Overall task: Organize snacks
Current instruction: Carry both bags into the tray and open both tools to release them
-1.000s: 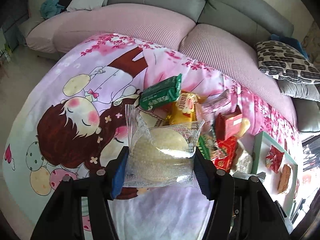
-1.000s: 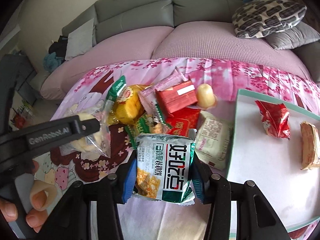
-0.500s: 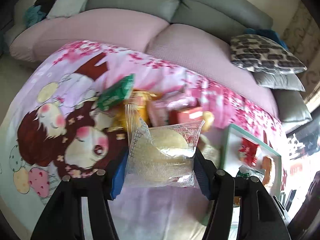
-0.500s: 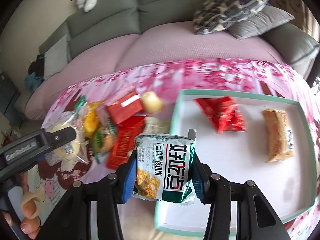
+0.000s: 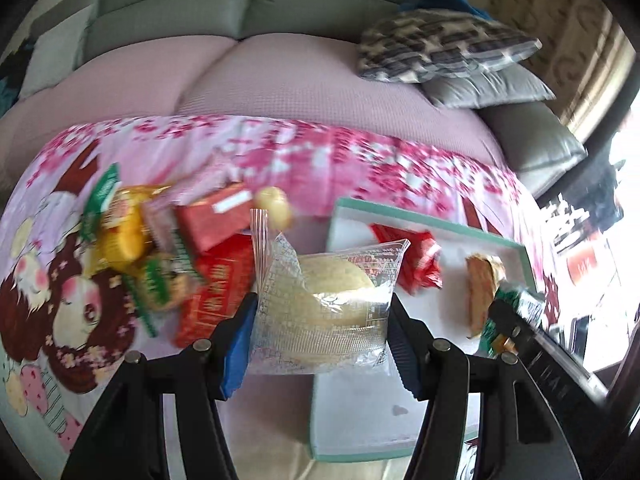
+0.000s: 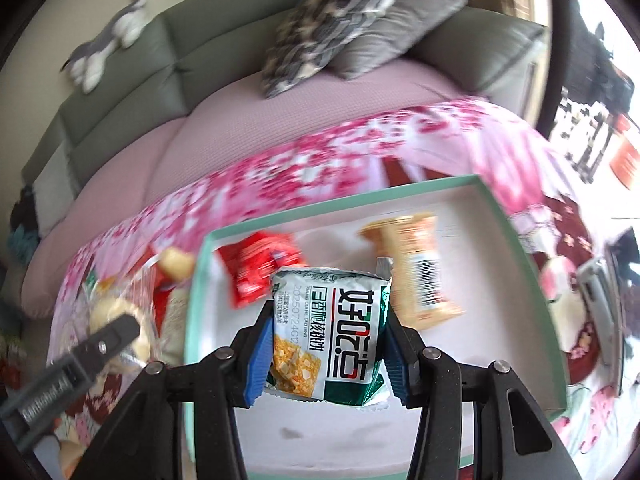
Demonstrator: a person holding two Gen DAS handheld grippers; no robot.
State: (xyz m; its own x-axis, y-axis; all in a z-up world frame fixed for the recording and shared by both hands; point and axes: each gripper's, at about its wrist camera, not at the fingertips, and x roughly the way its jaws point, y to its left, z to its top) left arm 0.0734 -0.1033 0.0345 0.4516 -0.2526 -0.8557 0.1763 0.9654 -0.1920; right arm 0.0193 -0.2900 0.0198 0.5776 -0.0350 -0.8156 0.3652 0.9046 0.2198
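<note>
My left gripper (image 5: 322,338) is shut on a clear packet with a pale round cake (image 5: 328,300), held above the left edge of the teal-rimmed white tray (image 5: 428,224). My right gripper (image 6: 326,354) is shut on a green and white cracker packet (image 6: 336,328), held over the tray (image 6: 516,240). In the tray lie a red packet (image 6: 260,264) and an orange-brown packet (image 6: 420,272); both show in the left wrist view, red packet (image 5: 420,256) and brown packet (image 5: 480,288). A pile of loose snacks (image 5: 192,248) lies left of the tray.
Everything rests on a pink cartoon blanket (image 5: 280,148) over a pink-covered sofa (image 5: 280,68) with grey cushions (image 6: 360,16). The right gripper with its packet (image 5: 516,312) shows at the tray's right edge in the left wrist view. A plush toy (image 6: 108,44) lies on the sofa back.
Both grippers have moved to the right with their packets, from above the snack pile to above the tray. The views are blurred by the motion.
</note>
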